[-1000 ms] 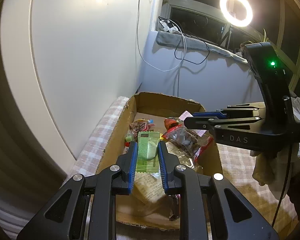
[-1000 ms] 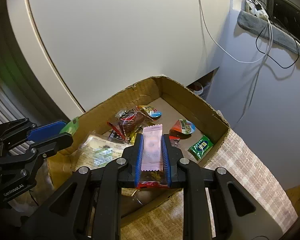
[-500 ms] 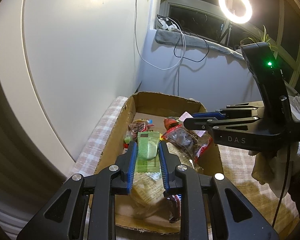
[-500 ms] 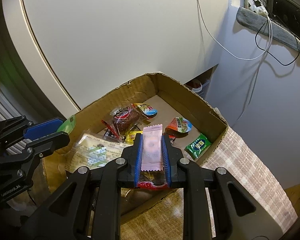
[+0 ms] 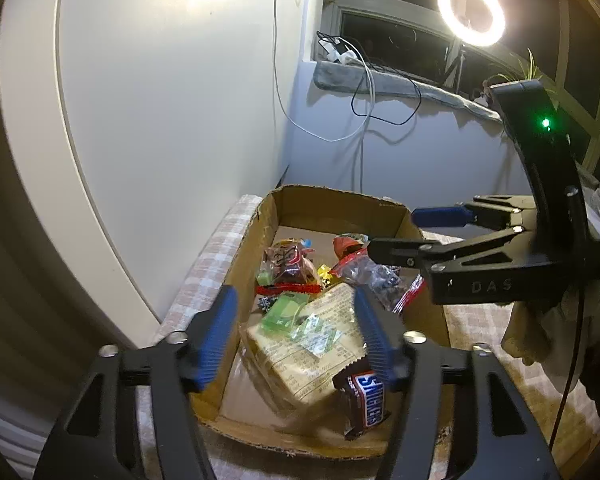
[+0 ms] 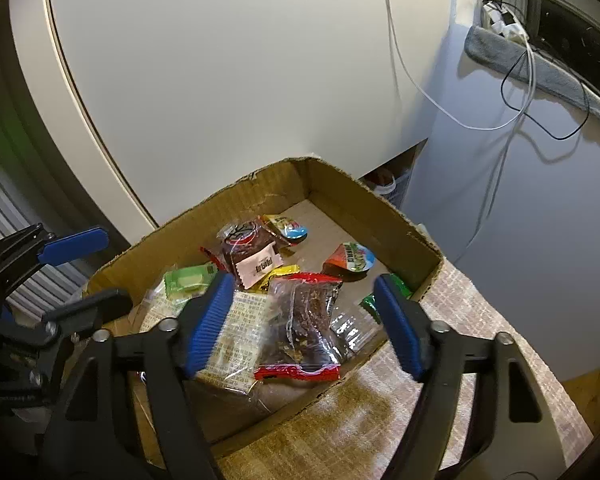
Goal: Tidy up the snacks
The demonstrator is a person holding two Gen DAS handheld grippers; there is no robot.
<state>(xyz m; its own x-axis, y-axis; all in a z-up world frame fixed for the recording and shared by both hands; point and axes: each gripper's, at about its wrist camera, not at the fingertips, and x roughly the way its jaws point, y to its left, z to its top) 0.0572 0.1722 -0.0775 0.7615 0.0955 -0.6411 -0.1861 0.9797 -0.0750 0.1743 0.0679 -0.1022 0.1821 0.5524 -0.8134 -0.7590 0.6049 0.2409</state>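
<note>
A cardboard box [image 5: 320, 196] [image 6: 340, 176] holds several snack packets. My left gripper [image 5: 294, 294] hangs over its near end with its jaws opening and nothing pressed between them. Below it a green packet [image 5: 284, 312] [image 6: 188, 278] lies loose on a large cracker packet [image 5: 312, 352]. My right gripper [image 6: 303, 280] is over the box's other side, its jaws also opening and holding nothing. A pink packet [image 6: 258, 266] lies in the box on top of other snacks. Each gripper shows in the other's view, the right gripper [image 5: 392, 232] and the left gripper [image 6: 116, 267].
A Snickers bar [image 5: 366, 400] leans in the box's near corner, and a red-edged clear bag [image 6: 304, 320] lies under my right gripper. The box sits on a checked cloth [image 6: 480, 340] against a white panel [image 5: 160, 120]. Cables [image 5: 360, 120] hang from the window ledge.
Both grippers went from shut to open. The green packet fell from the left gripper into the box, and the pink packet fell from the right one. Neither hand shifted.
</note>
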